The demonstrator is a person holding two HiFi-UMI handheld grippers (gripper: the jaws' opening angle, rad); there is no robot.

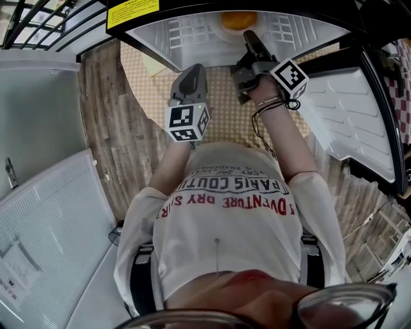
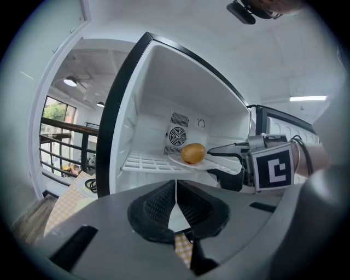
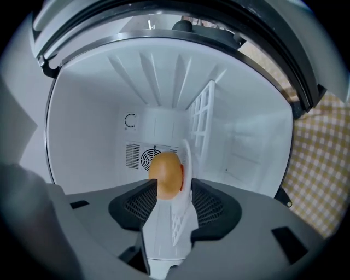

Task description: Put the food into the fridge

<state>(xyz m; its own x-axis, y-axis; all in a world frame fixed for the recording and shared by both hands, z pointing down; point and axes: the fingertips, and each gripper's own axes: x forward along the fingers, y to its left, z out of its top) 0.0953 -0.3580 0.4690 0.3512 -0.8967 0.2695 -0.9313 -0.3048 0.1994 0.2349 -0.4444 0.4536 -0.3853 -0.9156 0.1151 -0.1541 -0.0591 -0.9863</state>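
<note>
An orange-yellow fruit (image 1: 237, 19) (image 2: 193, 153) (image 3: 165, 174) lies on a white plate (image 2: 219, 162) (image 3: 183, 224). The plate rests on the wire shelf (image 2: 145, 162) (image 3: 202, 120) inside the open fridge (image 1: 186, 29). My right gripper (image 1: 247, 37) (image 2: 216, 162) (image 3: 169, 205) reaches into the fridge, open, its jaws standing apart on either side of the plate's near rim. Lower and further back, my left gripper (image 1: 194, 69) (image 2: 176, 188) is outside the fridge, shut with nothing in it.
The fridge door (image 1: 359, 122) stands open at the right. A fan vent (image 3: 139, 156) sits in the fridge's back wall. A checkered mat (image 1: 218, 96) covers the wooden floor below the grippers. A white appliance (image 1: 45, 212) stands at the left.
</note>
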